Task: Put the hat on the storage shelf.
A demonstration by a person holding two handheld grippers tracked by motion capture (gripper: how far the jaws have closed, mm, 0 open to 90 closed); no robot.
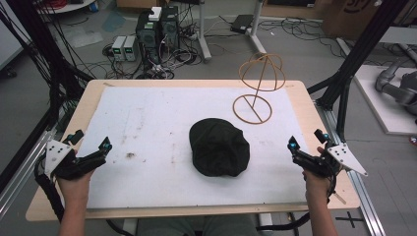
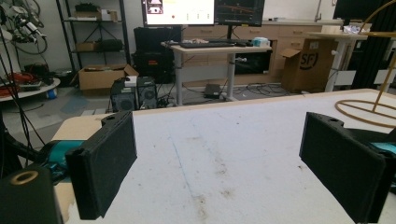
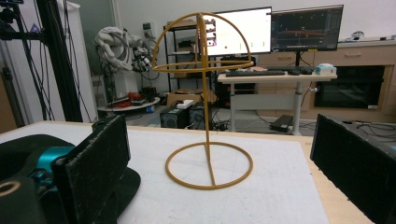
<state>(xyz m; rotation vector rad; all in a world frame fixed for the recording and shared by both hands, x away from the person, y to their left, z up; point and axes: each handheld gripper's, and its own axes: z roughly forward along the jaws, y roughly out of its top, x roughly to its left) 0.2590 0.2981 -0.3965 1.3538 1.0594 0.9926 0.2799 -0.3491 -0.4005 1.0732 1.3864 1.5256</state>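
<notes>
We see a dark green cap (image 1: pixel 219 148) lying flat near the middle of the white mat (image 1: pixel 147 118), with a gold wire hat stand (image 1: pixel 258 86) upright behind it to the right. Our left gripper (image 1: pixel 101 150) and right gripper (image 1: pixel 295 147) hover at the mat's side edges, both with jaws spread wide and empty.

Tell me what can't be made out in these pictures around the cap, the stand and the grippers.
- Cap, high view: its underside lies against the white mat.
- Cap in the right gripper view: mostly behind that gripper's own jaw.
- Wire hat stand, left gripper view: cut off by the right edge.
- Monitor screens, right gripper view: text too small and blurred.
- Marks on the mat, high view: too small to identify.
</notes>
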